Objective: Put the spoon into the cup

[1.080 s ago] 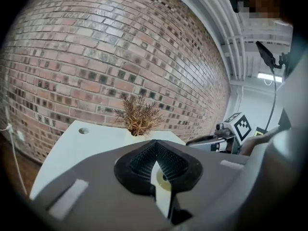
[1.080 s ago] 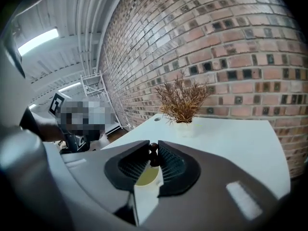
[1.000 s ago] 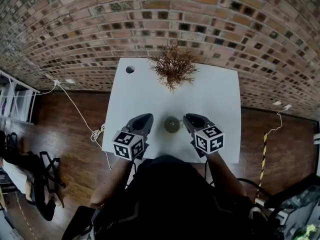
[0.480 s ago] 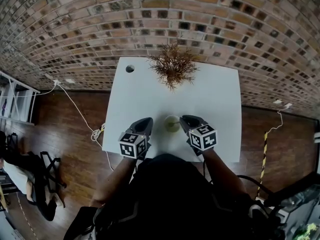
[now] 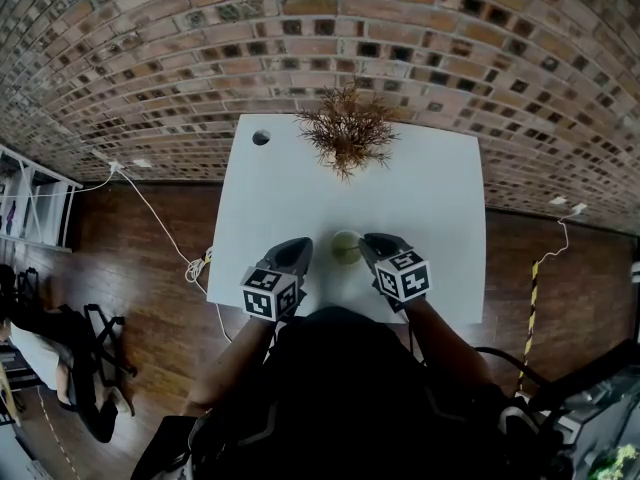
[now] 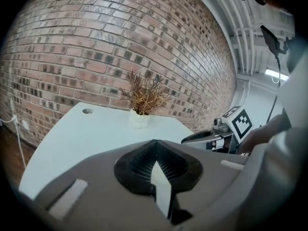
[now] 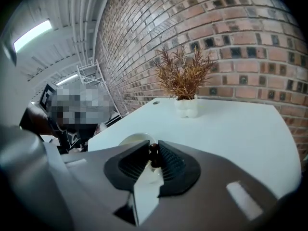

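A cream cup [image 5: 346,247] stands near the front edge of the white table [image 5: 300,183], between my two grippers. In the right gripper view its rim [image 7: 136,139] shows just beyond the jaws. My right gripper [image 7: 153,150] holds the dark brown end of the spoon [image 7: 153,155] between its pads, and its jaws are opening slightly. The rest of the spoon is hidden. The right gripper [image 5: 372,243] sits just right of the cup. Left of the cup, my left gripper [image 5: 298,246] is shut with nothing in it [image 6: 156,148].
A dried plant in a white pot [image 5: 347,136] stands at the table's back edge against the brick wall. A round cable hole [image 5: 260,138] is at the back left corner. Wooden floor and cables lie left and right of the table.
Both grippers have sunk a little toward the table on either side of the cup. The cup has not moved.
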The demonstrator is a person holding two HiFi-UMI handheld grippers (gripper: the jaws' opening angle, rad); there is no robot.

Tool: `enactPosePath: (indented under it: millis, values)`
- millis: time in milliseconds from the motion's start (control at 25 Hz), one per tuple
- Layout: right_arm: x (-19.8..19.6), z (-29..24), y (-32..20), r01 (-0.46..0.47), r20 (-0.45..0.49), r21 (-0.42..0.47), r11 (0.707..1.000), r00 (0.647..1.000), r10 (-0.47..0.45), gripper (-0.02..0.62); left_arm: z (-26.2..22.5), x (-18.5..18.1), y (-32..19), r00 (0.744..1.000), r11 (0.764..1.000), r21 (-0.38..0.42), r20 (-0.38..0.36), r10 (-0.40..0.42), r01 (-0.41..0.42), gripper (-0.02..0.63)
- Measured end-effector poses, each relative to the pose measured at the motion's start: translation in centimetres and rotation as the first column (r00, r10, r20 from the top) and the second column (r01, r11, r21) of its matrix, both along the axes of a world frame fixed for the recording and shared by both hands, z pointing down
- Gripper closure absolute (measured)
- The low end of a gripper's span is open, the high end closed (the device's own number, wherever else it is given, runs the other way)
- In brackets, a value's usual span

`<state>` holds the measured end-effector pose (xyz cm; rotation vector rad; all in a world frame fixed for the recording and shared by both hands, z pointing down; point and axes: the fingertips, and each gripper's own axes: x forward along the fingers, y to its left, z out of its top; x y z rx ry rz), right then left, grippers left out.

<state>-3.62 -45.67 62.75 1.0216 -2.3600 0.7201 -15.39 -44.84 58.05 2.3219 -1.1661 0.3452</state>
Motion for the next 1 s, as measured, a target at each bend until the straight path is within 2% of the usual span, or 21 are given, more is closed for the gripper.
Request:
enactPosePath:
  millis: [240, 360, 440, 600, 800, 880, 1000]
  values:
    - [-0.1, 0.0, 0.0, 0.015, -0.011, 0.014, 1.0, 1.0, -0.015, 0.528, -0.2, 0.0, 0.0, 1.0, 1.0, 0.009, 0.003, -0.006, 0.006, 0.611]
    - [-0.1, 0.0, 0.1, 0.029, -0.019, 0.019, 0.999, 0.999, -0.029, 0.476, -0.4, -0.1, 0.1, 1.0, 1.0, 0.012, 0.002, -0.007, 0.007, 0.611]
    - [0.1, -0.2, 0.1, 0.027, -0.022, 0.029, 0.999, 0.999, -0.026, 0.468, -0.7, -0.2, 0.1, 1.0, 1.0, 0.02, 0.016, -0.011, 0.011, 0.611]
    - [1.3, -1.9, -0.1, -0.009, -0.018, 0.086, 0.996, 1.0, 0.011, 0.468, -3.2, 0.1, -0.1, 0.999, 0.995, 0.099, 0.04, -0.006, 0.002, 0.611]
    - [3.0, -5.5, -0.2, -0.072, 0.036, 0.154, 0.986, 0.997, 0.067, 0.476, -7.1, 0.9, -0.6, 1.0, 0.982, 0.187, 0.009, 0.003, -0.005, 0.611]
    - [3.5, -7.4, -0.2, -0.093, 0.065, 0.187, 0.978, 0.995, 0.082, 0.514, -8.6, 0.9, -0.6, 1.0, 0.976, 0.218, -0.005, -0.004, 0.005, 0.611]
    - [4.3, -10.1, 0.0, -0.117, 0.09, 0.236, 0.965, 0.991, 0.099, 0.525, -10.7, 1.0, -0.5, 1.0, 0.97, 0.244, -0.029, -0.008, 0.015, 0.611]
